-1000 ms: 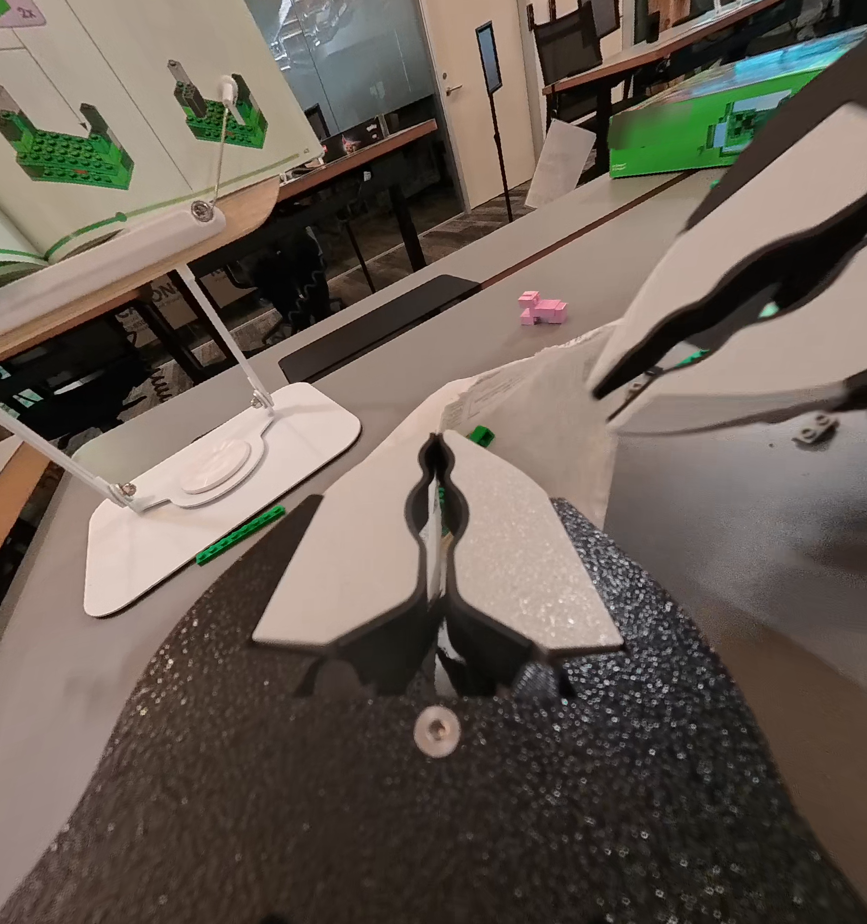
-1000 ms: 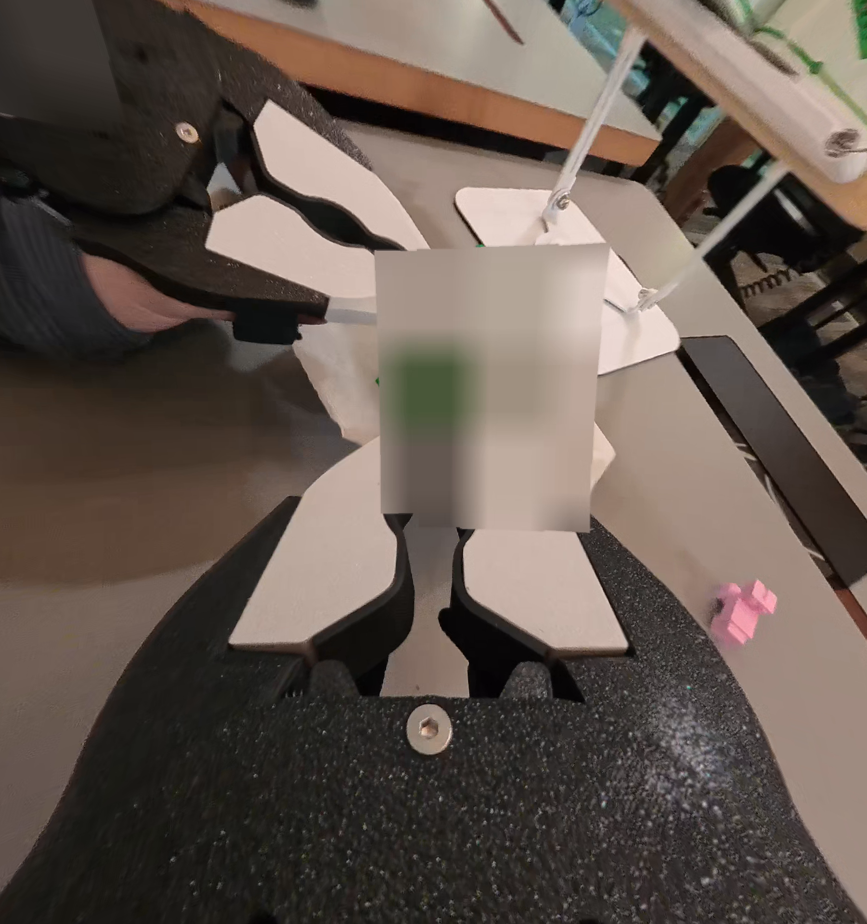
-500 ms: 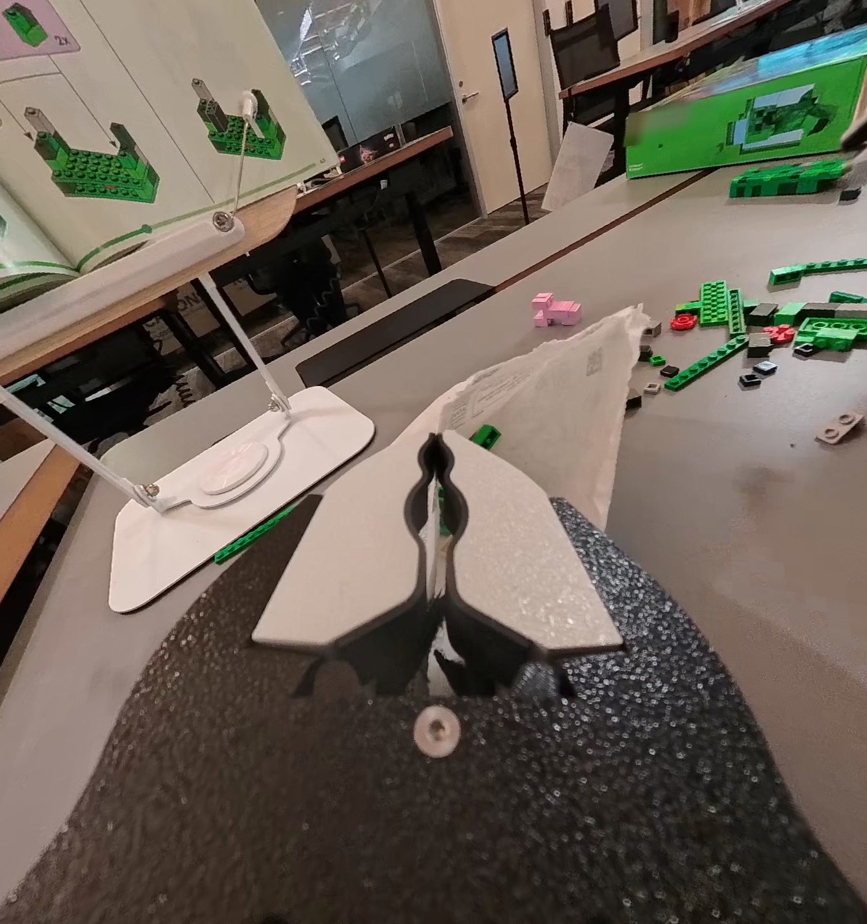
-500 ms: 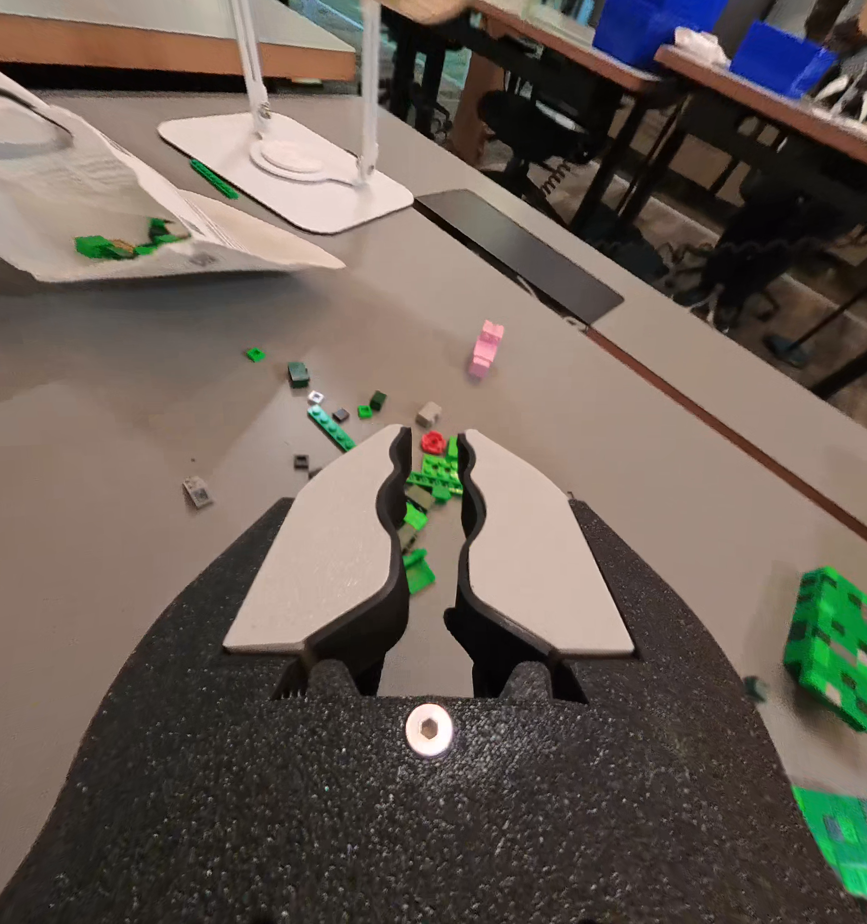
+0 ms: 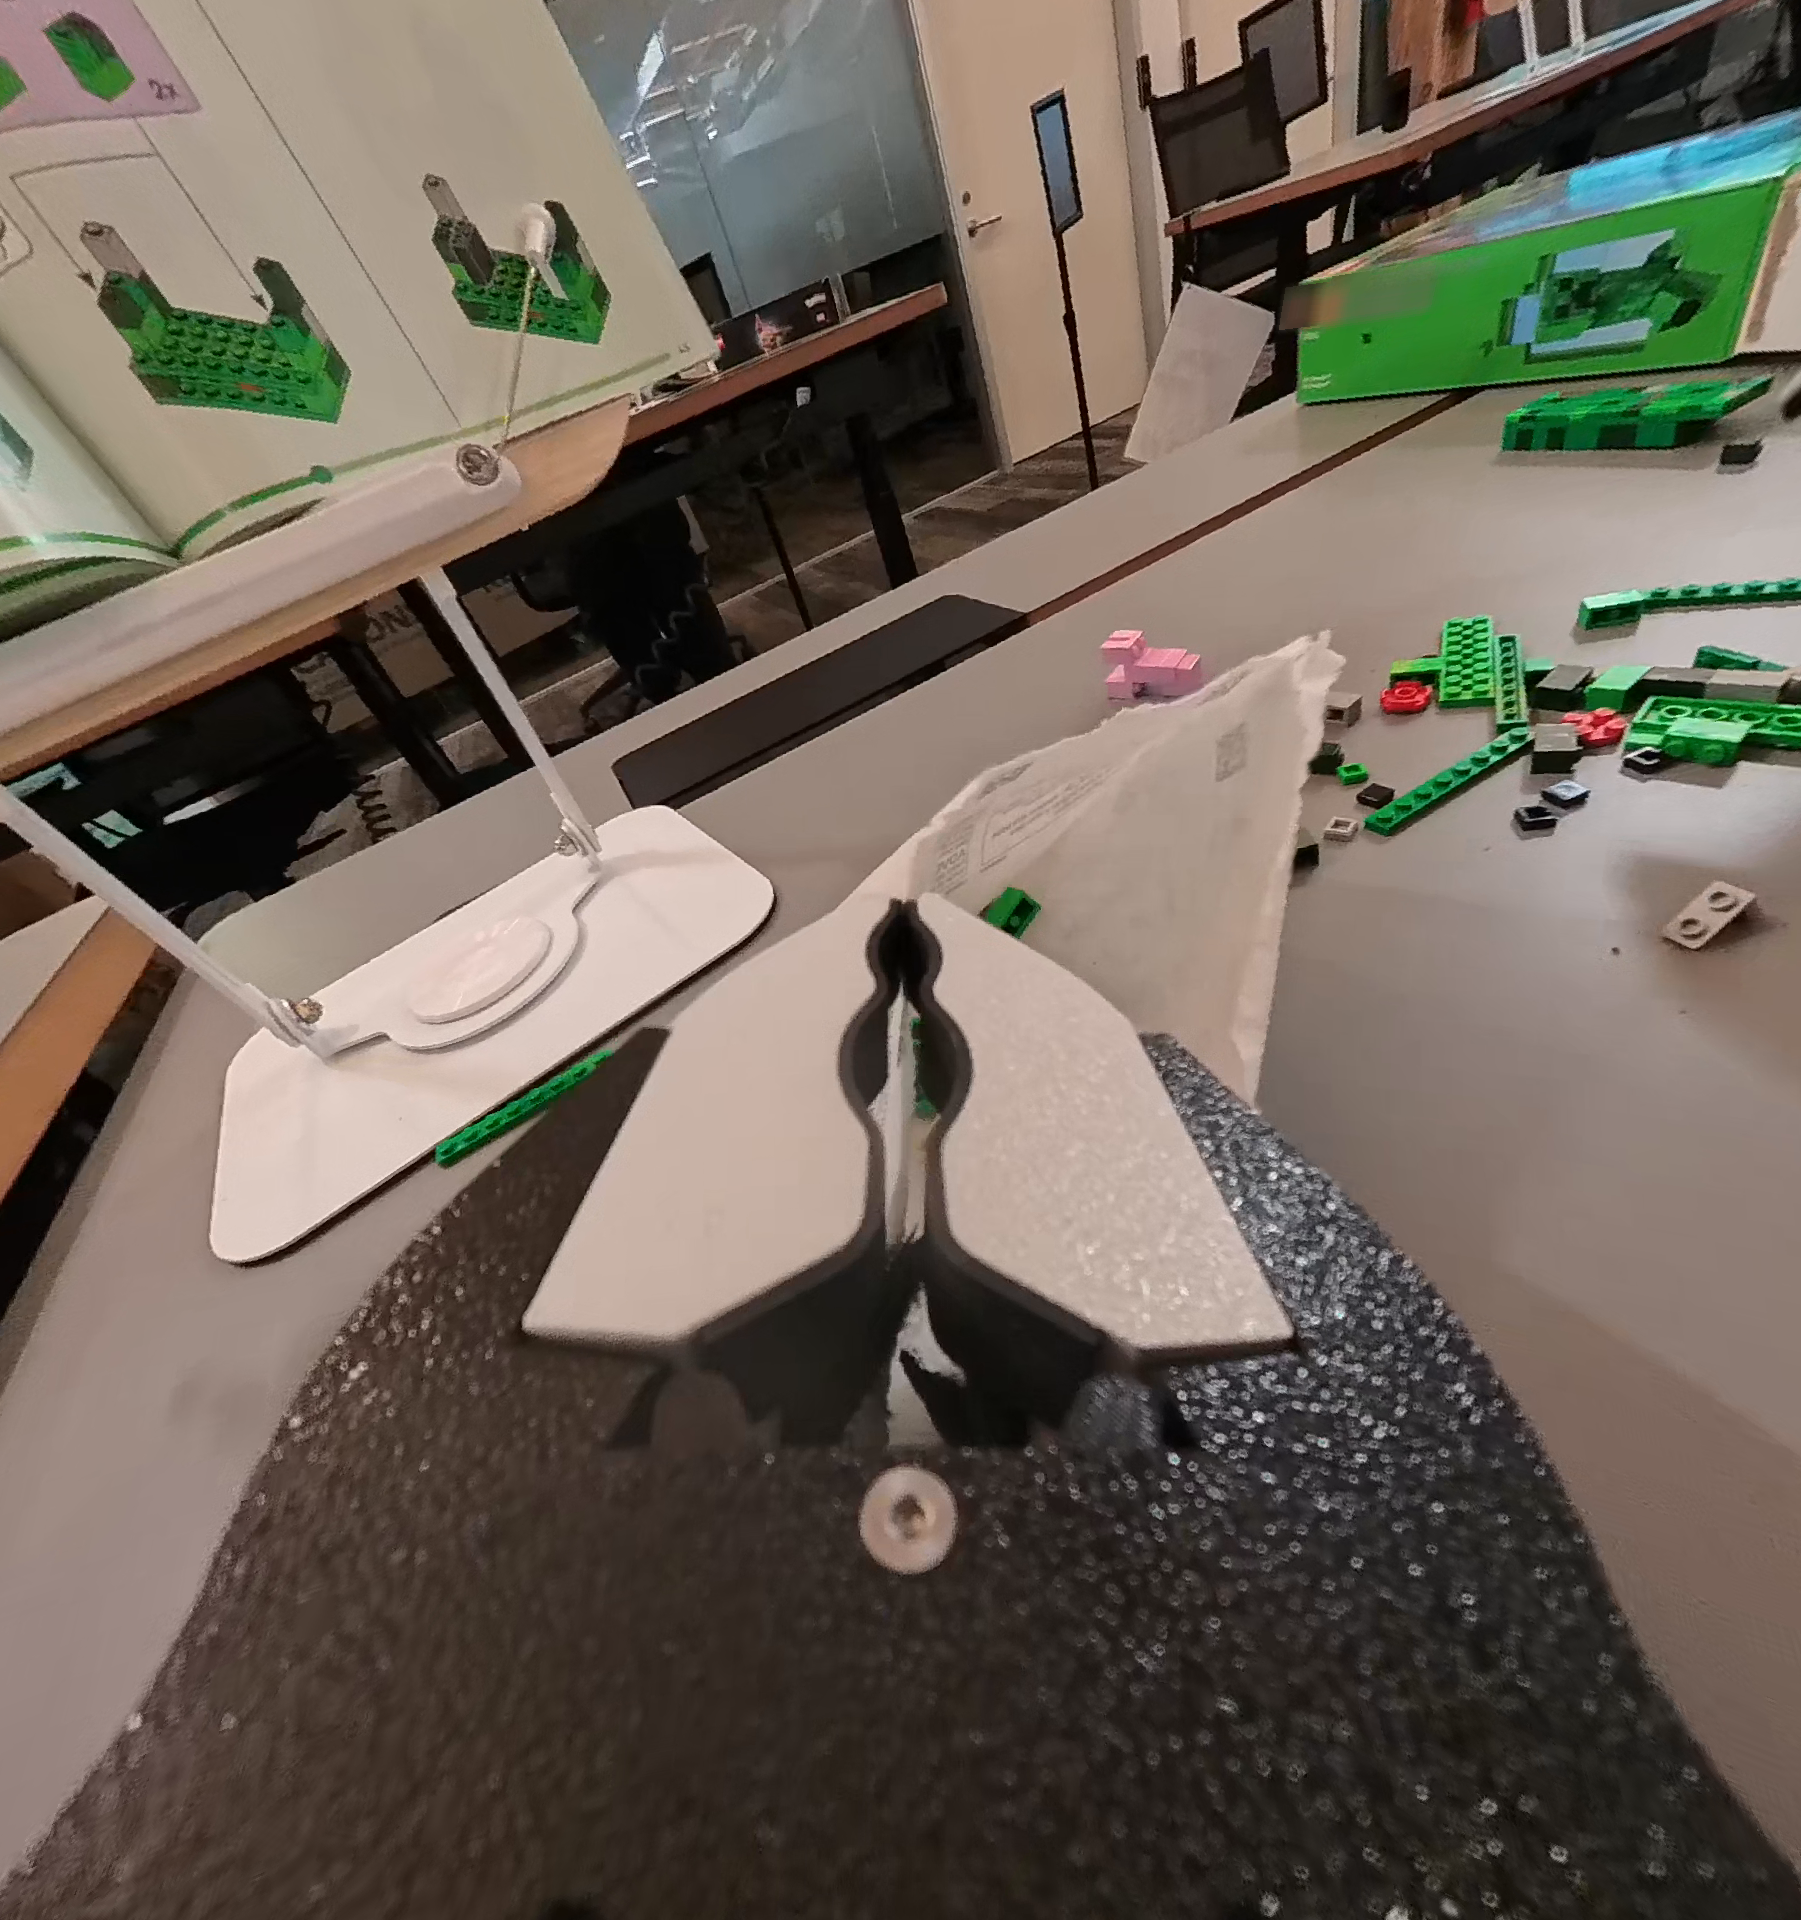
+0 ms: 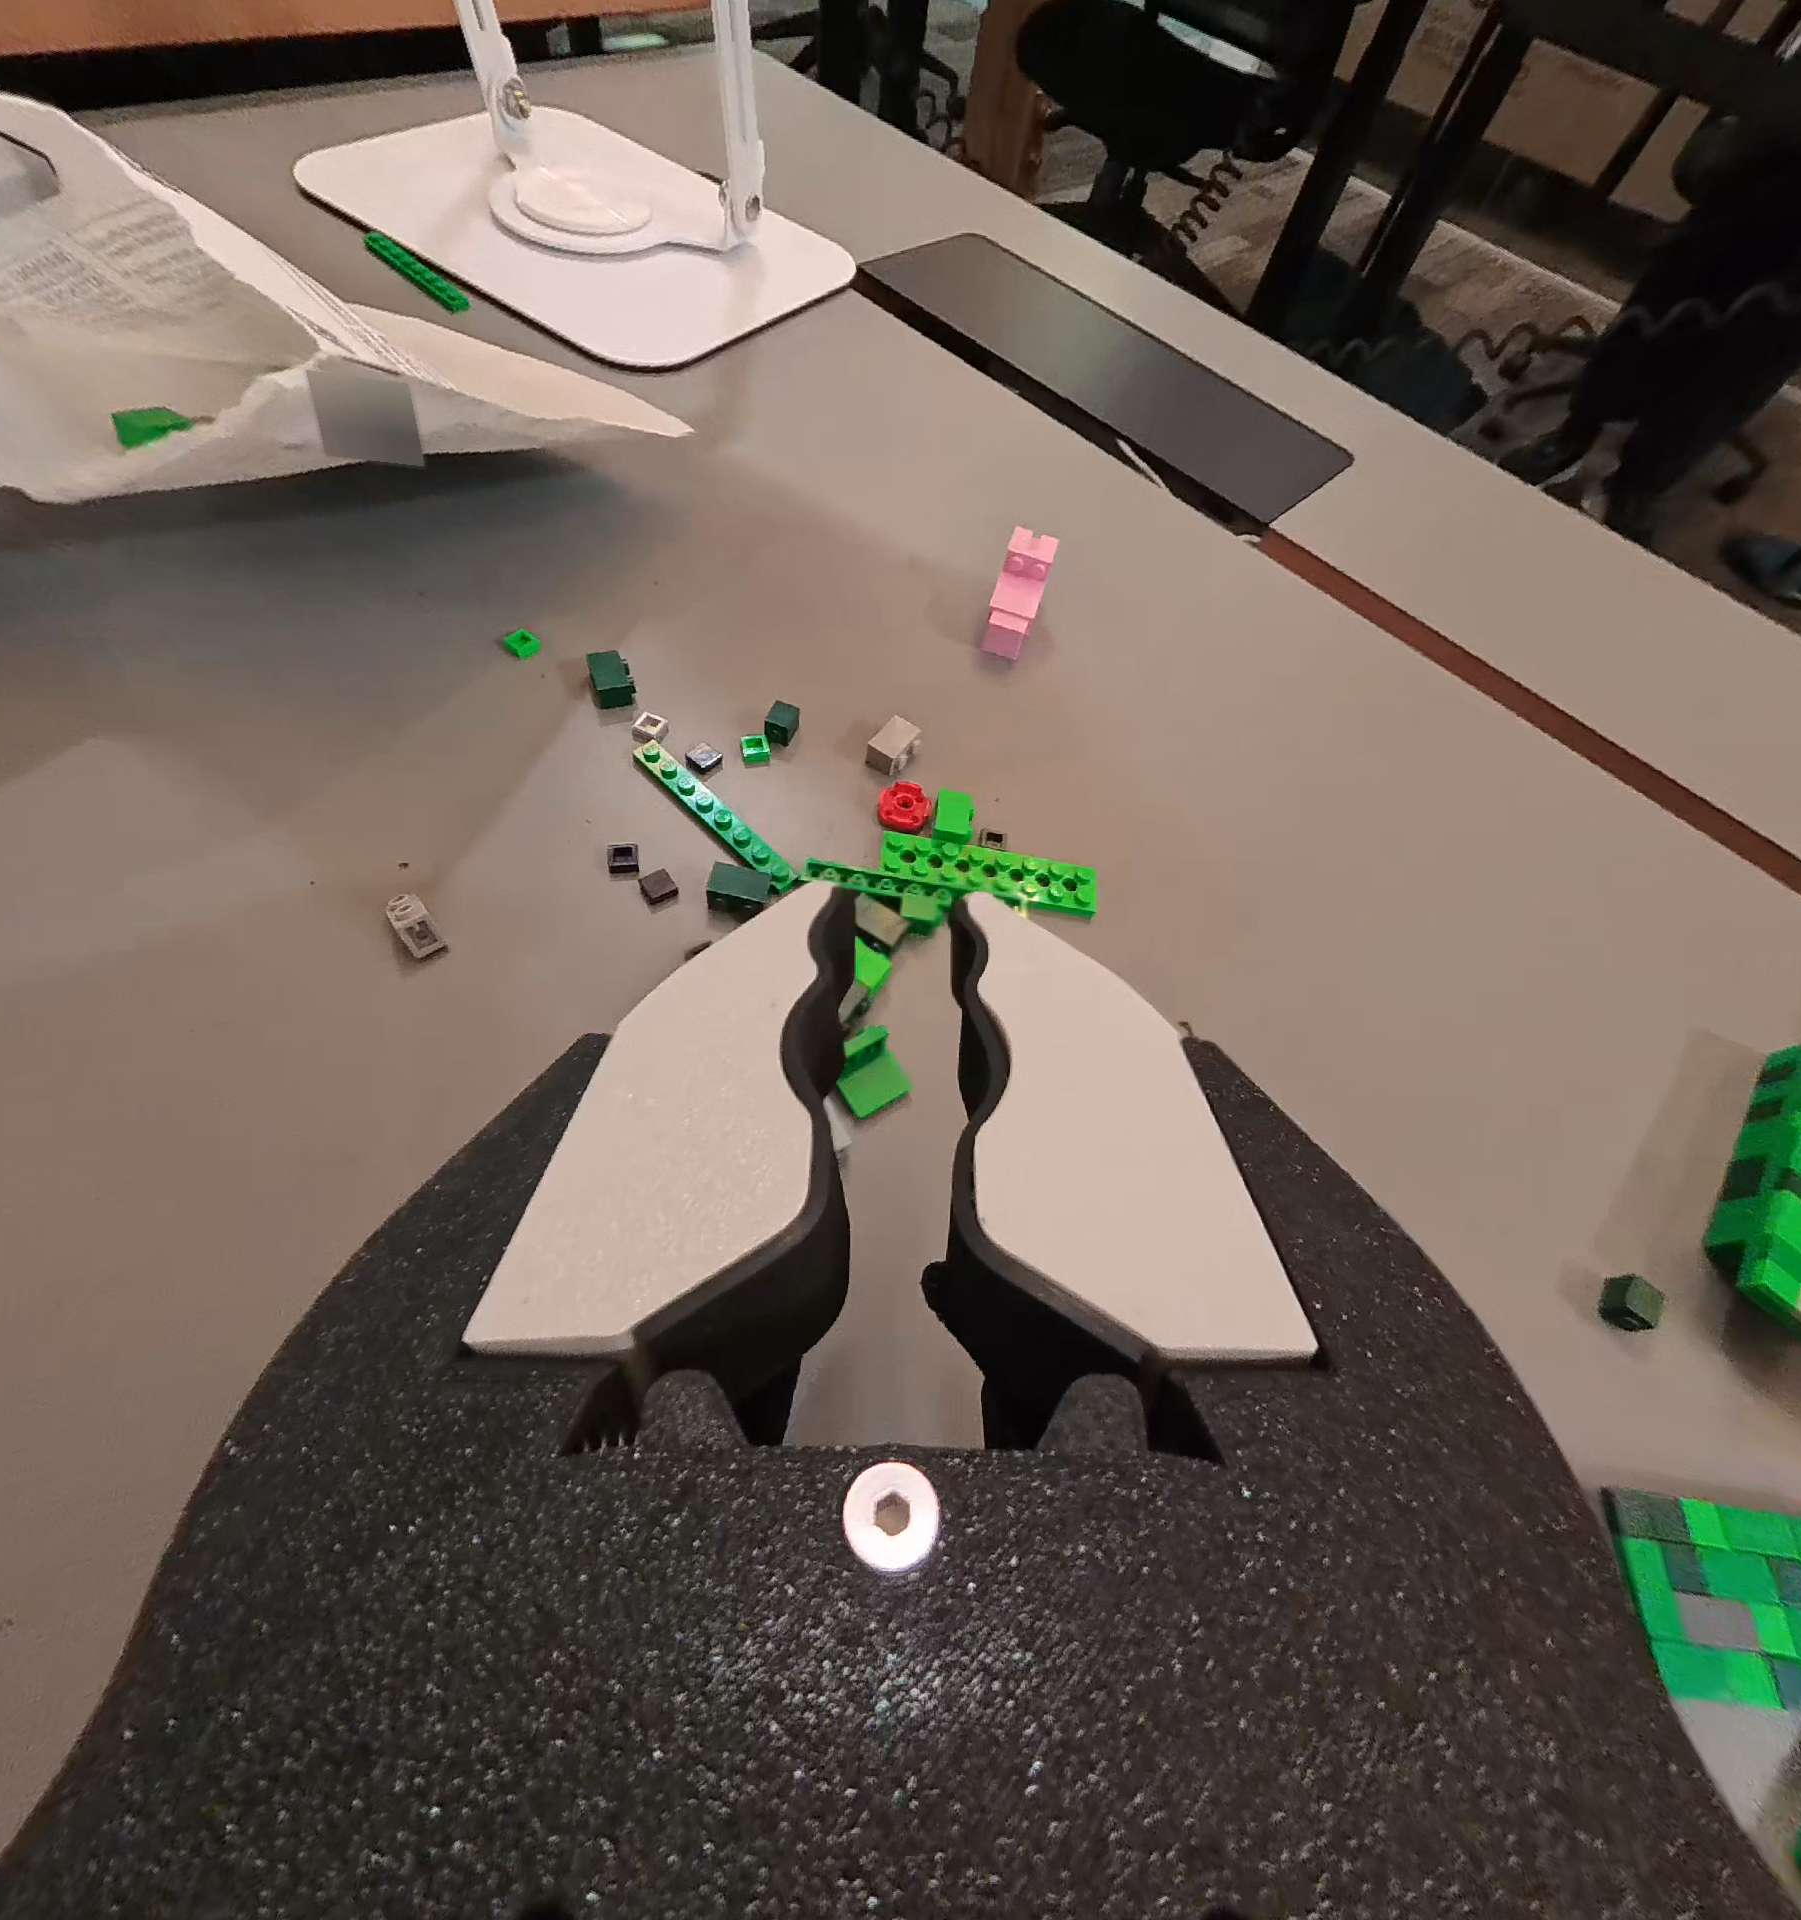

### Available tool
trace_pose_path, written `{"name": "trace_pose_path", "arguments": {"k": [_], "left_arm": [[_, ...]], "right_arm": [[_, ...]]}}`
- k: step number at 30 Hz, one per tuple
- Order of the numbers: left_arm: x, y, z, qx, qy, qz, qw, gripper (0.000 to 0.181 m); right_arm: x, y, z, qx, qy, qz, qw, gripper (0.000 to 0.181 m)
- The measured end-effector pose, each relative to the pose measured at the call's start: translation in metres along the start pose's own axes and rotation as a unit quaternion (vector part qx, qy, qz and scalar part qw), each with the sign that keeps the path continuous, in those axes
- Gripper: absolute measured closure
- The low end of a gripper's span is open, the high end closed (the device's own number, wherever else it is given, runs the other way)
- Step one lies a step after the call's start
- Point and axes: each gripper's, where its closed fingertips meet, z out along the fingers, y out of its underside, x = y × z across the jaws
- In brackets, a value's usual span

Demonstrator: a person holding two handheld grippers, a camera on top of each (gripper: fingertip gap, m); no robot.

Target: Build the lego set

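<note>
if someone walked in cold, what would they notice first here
The scatter of green lego pieces on the grey table, just ahead of the open right gripper. Next, the torn white paper bag, pinched in the shut left gripper, and the small pink pig figure standing alone beyond the pile.

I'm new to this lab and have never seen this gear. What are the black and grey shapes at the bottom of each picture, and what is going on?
Each is a hand-held gripper with two grey fingers that a person squeezes; a camera on it looks along the fingers, one picture per hand. The left hand-held gripper is shut on a torn white paper bag with a green piece still inside. The right hand-held gripper is open, holding nothing, above loose lego pieces on the grey table. Also there: a pink lego pig, a white stand holding the instruction booklet, and the green set box.
</note>
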Motion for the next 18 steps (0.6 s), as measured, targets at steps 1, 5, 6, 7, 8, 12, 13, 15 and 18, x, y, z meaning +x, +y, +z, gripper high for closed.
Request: {"name": "trace_pose_path", "arguments": {"k": [1, 5, 6, 7, 8, 12, 13, 15, 18], "left_arm": [[0.001, 0.0, 0.0, -0.001, 0.003, -0.003, 1.0, 0.181], [0.008, -0.001, 0.002, 0.0, 0.013, 0.005, 1.0, 0.181], [0.01, -0.001, 0.002, -0.001, 0.015, 0.012, 1.0, 0.181], [0.012, -0.001, 0.003, -0.002, 0.017, 0.019, 1.0, 0.181], [0.014, -0.001, 0.003, -0.003, 0.019, 0.025, 1.0, 0.181], [0.017, -0.002, 0.003, -0.002, 0.021, 0.033, 0.999, 0.181], [0.016, -0.002, 0.003, -0.001, 0.02, 0.03, 0.999, 0.181], [0.012, -0.004, 0.002, 0.003, 0.011, 0.025, 1.0, 0.181], [-0.001, -0.013, -0.006, 0.033, -0.022, 0.011, 0.999, 0.181]], "right_arm": [[-0.002, 0.001, 0.002, -0.003, -0.006, 0.004, 1.0, 0.165], [-0.027, 0.005, 0.023, -0.017, -0.062, 0.05, 0.997, 0.165], [-0.034, 0.007, 0.03, -0.029, -0.071, 0.06, 0.995, 0.165], [-0.038, 0.01, 0.036, -0.046, -0.074, 0.063, 0.994, 0.165], [-0.042, 0.012, 0.042, -0.061, -0.073, 0.062, 0.993, 0.165], [-0.048, 0.02, 0.056, -0.107, -0.064, 0.057, 0.991, 0.164], [-0.047, 0.021, 0.058, -0.114, -0.061, 0.055, 0.99, 0.164], [-0.042, 0.023, 0.056, -0.121, -0.046, 0.044, 0.991, 0.164], [-0.027, 0.018, 0.045, -0.106, -0.01, 0.03, 0.994, 0.164]]}}
